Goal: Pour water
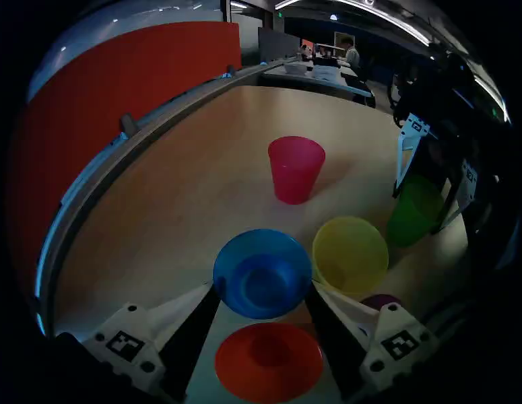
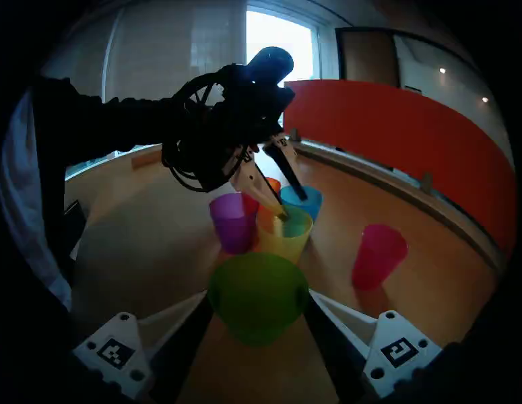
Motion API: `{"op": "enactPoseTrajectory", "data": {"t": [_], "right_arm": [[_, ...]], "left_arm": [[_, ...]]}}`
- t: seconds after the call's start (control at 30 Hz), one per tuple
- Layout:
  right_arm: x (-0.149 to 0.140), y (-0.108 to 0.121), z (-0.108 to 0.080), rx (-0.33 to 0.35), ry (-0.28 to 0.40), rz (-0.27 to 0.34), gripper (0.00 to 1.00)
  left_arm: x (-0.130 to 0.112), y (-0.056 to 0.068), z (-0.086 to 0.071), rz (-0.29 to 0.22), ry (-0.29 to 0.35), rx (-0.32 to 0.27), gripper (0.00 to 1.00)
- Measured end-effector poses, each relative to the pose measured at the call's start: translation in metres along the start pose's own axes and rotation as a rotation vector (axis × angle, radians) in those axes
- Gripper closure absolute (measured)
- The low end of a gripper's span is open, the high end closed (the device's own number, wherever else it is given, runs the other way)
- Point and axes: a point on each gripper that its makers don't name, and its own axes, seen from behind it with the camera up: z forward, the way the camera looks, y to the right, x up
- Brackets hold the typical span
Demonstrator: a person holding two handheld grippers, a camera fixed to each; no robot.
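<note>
Cups on a pale wooden surface (image 1: 193, 195), six of them, all translucent plastic. My left gripper (image 1: 263, 291) has its jaws closed about halfway on the blue plastic cup (image 1: 263, 273), one finger pressing each side; its mouth faces the camera. Can't tell if there is water in it. An orange plastic cup (image 1: 269, 360) sits just below it, and a yellow plastic cup (image 1: 349, 254) is just beside it on the right with a purple plastic cup (image 1: 380, 301) peeking behind. A pink plastic cup (image 1: 296, 168) stands upright alone, further out. My right gripper (image 2: 258, 299) has its jaws about halfway closed on the green plastic cup (image 2: 257, 296), both fingers against its walls. In the right gripper view my dark sleeve (image 2: 126, 124) reaches in from the left. A red partition panel (image 1: 126, 87) runs along the far edge of the surface.
</note>
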Motion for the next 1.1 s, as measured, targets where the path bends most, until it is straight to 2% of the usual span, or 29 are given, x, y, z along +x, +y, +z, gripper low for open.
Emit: {"op": "enactPoseTrajectory", "data": {"t": [0.77,1.1], "right_arm": [[0.0012,0.0007,0.0004,-0.003,0.001,0.001,0.08],[0.0025,0.0004,-0.0014,-0.005,0.006,0.004,0.08]], "left_arm": [[0.0024,-0.0019,0.0075,-0.009,0.022,0.009,0.16],[0.0045,-0.0038,0.0067,-0.032,0.041,0.013,0.17]]}}
